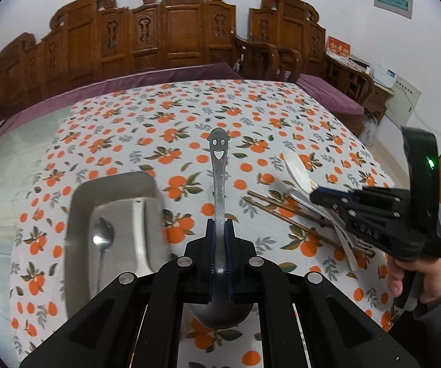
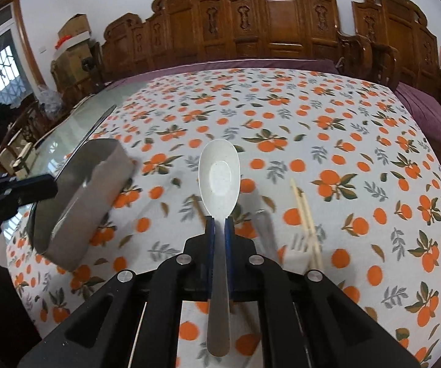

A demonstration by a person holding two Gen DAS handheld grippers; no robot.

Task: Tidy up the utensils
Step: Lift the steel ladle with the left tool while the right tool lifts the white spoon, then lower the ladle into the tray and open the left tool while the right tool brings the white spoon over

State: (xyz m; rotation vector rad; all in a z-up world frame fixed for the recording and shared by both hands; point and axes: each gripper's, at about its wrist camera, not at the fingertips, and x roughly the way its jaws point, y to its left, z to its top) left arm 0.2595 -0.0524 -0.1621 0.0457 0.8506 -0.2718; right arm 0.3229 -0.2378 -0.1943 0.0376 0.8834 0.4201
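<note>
Left wrist view showed, at lower left, a rectangular stainless-steel tray point(image 1: 79, 202) holding a small metal spoon point(image 1: 102, 239) and a white handle, while at centre the left gripper point(image 1: 219, 230) was clamped on a smiley-faced metal ladle point(image 1: 218, 165), bowl nearest the camera; brown chopsticks point(image 1: 281, 214) lay right of it on the orange-print tablecloth point(image 1: 189, 107). Right wrist view showed the same tray at left, the right gripper point(image 2: 219, 230) at centre pinched shut on a white plastic spoon point(image 2: 219, 178), and pale chopsticks point(image 2: 306, 220) and a white fork point(image 2: 297, 253) at right.
</note>
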